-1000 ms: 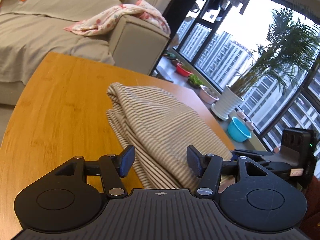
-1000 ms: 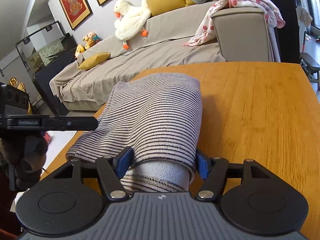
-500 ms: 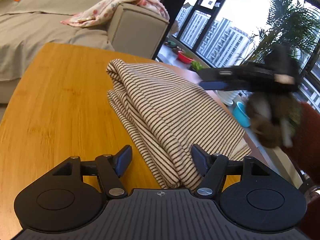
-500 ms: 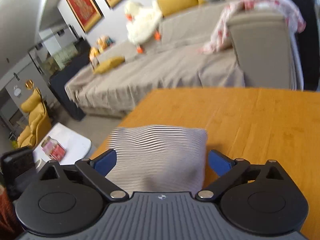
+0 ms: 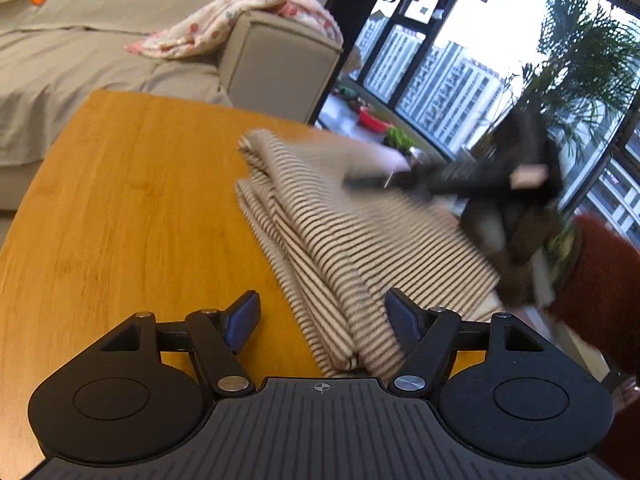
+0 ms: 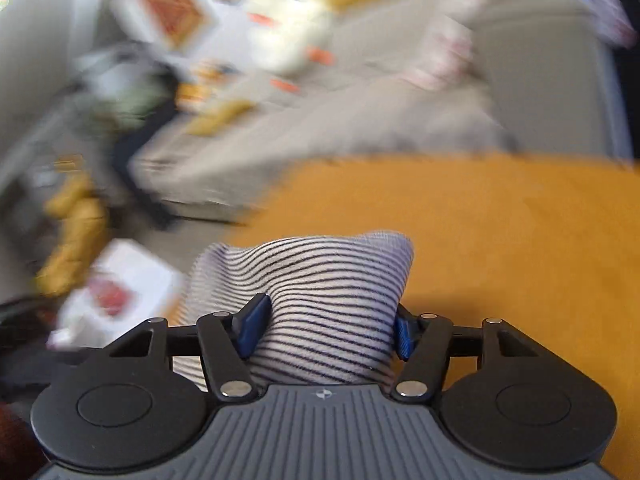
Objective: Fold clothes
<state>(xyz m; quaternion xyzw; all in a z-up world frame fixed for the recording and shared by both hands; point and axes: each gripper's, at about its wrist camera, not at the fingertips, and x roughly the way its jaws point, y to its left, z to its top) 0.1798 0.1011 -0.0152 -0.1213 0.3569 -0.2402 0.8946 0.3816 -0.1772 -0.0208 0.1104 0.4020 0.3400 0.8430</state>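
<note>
Stripes fill both of my wrist views: the folded striped garment (image 5: 352,248) lies on the wooden tabletop (image 5: 120,200), stacked in several layers, its long folded edge running away from my left gripper (image 5: 322,322).

My left gripper hovers low over the near end of the bundle. Its jaws have just been opening and now stand moderately wide; the near corner of the cloth sits between them, close against the right pad, while the left pad (image 5: 242,320) is over bare wood, clear of the fabric. No squeeze that I can see.

My right gripper (image 6: 326,330) is a different matter. Its jaws have just been closing, and the blue pads (image 6: 252,330) now press into a thick bunch of the striped garment (image 6: 320,288) from both sides, the cloth bulging up between and ahead of them. From the left view the right gripper (image 5: 400,178) is a dark smear across the far side of the bundle (heavy motion blur there), with a hand (image 5: 516,216) and a rust-coloured sleeve (image 5: 600,280) behind it.

Beyond the tabletop I see a beige sofa (image 5: 100,40) with a pink patterned blanket (image 5: 240,28) over its arm.
</note>
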